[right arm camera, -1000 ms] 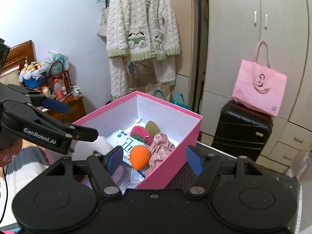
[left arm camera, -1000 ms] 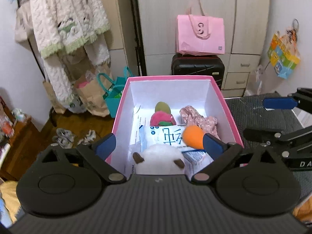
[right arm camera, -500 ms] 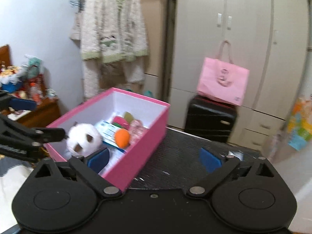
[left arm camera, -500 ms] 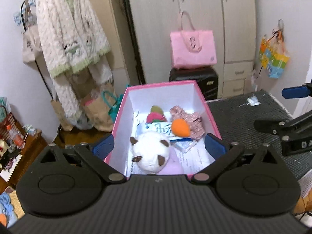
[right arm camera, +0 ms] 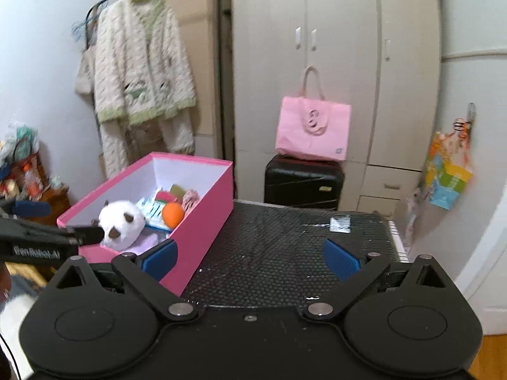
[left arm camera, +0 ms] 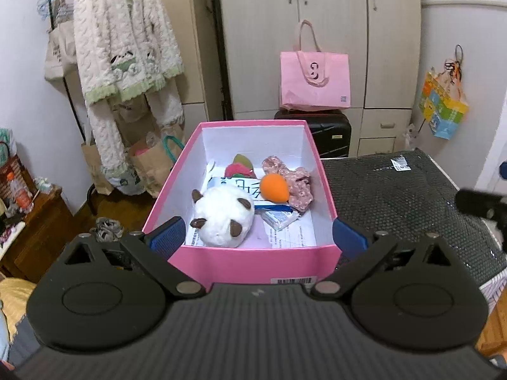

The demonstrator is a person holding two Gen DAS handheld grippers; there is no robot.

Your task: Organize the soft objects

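Observation:
A pink box (left arm camera: 253,262) with white inner walls stands on the black mat. In it lie a white plush with brown ears (left arm camera: 223,218), an orange soft ball (left arm camera: 274,187), a floral cloth (left arm camera: 296,180), a red and green soft piece (left arm camera: 240,166) and a tissue pack (left arm camera: 279,217). My left gripper (left arm camera: 257,238) is open at the box's near end, its blue pads outside the two corners, gripping nothing. My right gripper (right arm camera: 250,258) is open and empty over the mat (right arm camera: 285,247), to the right of the box (right arm camera: 202,218). The plush (right arm camera: 122,223) shows there too.
A small packet (right arm camera: 340,224) lies at the mat's far right. Behind the table a pink bag (right arm camera: 312,129) sits on a black suitcase (right arm camera: 302,182) before the wardrobe. A fleece jacket (left arm camera: 126,41) hangs at left, above bags and a wooden cabinet (left arm camera: 35,221).
My left gripper drew back from above the box, leaving the plush lying inside. My right gripper widened its jaws and swung right, away from the box and over the mat.

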